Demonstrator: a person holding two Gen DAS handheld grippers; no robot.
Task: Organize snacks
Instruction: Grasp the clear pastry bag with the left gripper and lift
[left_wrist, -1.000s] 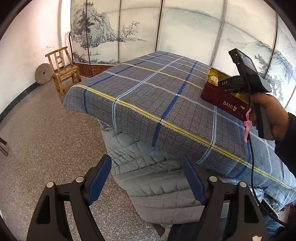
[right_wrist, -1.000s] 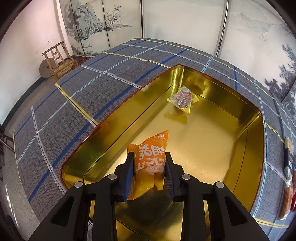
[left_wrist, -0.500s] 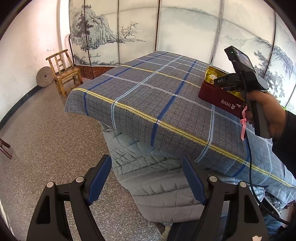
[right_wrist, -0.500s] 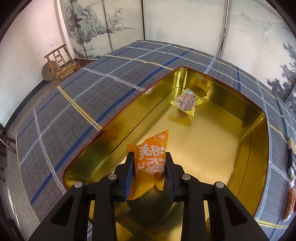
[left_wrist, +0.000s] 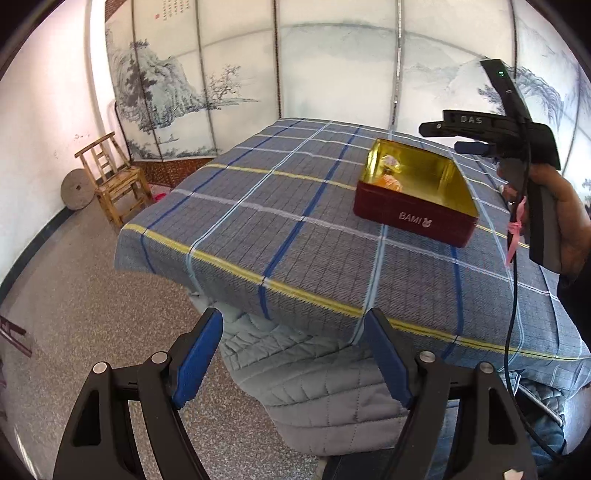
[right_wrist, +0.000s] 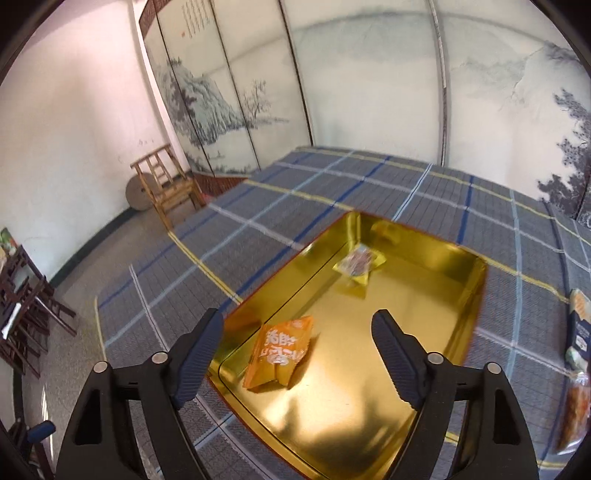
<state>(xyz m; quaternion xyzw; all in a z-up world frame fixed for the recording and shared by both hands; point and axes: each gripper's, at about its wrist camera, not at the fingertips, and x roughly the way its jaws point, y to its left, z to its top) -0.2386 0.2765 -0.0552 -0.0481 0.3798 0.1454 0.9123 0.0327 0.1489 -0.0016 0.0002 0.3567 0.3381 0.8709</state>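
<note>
The right gripper (right_wrist: 299, 354) has just been opening; its jaws stand wide, nothing between them. The left gripper (left_wrist: 295, 354) hangs open, empty, angled down.

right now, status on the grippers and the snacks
Right gripper just opened, empty. Left gripper open, empty. Orange packet lies in the tin with another snack. Nothing in the way.
</note>
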